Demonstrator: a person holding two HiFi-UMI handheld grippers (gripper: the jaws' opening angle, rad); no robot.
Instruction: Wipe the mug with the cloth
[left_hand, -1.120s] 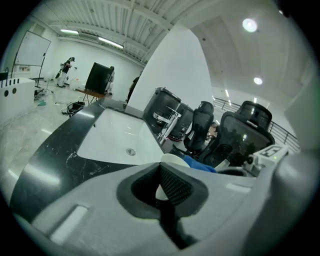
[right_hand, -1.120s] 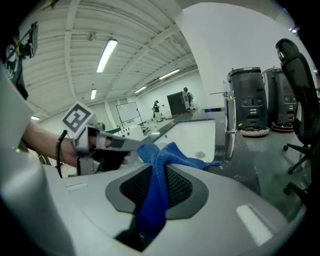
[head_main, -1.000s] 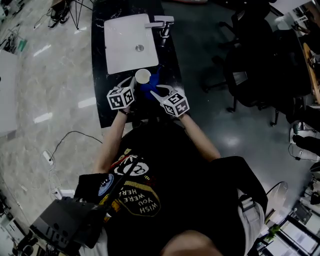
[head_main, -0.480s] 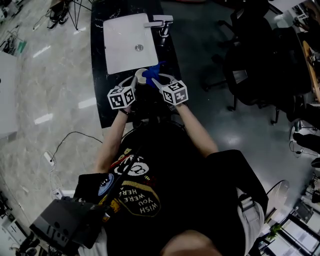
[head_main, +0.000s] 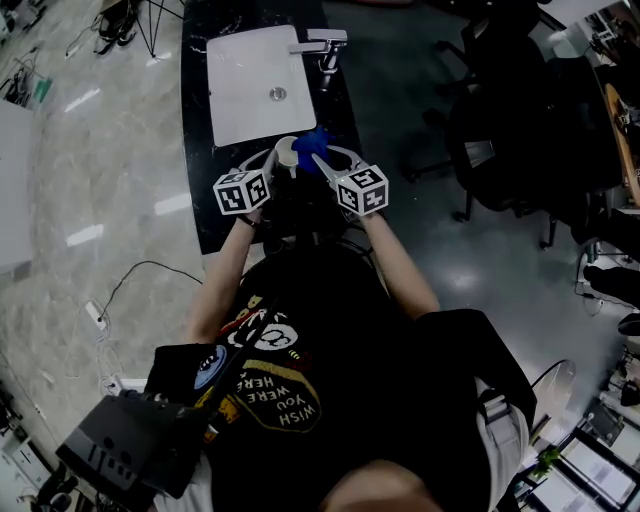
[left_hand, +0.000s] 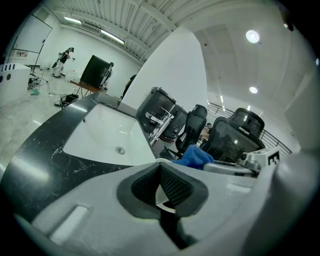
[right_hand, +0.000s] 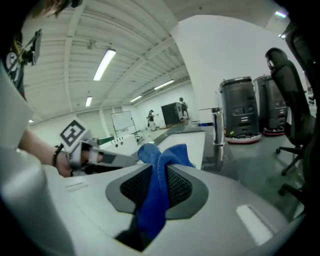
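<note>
Both jaws: left gripper (head_main: 272, 160) pinches the mug (head_main: 287, 152) by its wall at the rim; right gripper (right_hand: 156, 175) clamps the bunched cloth (right_hand: 152, 200).
Mug: just before the sink's (head_main: 240, 100) near edge, cloth beside it.
Handling: mug rigid, slick, breakable, I judge; cloth limp.

Blue cloth (head_main: 314, 140) beside white mug (head_main: 286, 153), nr sink (head_main: 240, 95).

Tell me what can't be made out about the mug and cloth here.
Mug: tiny in head view; handle not visible.
Mug in left gripper view: left claw body hides all but a white sliver.
Cloth touching mug: unclear; right gripper view shows no mug.
</note>
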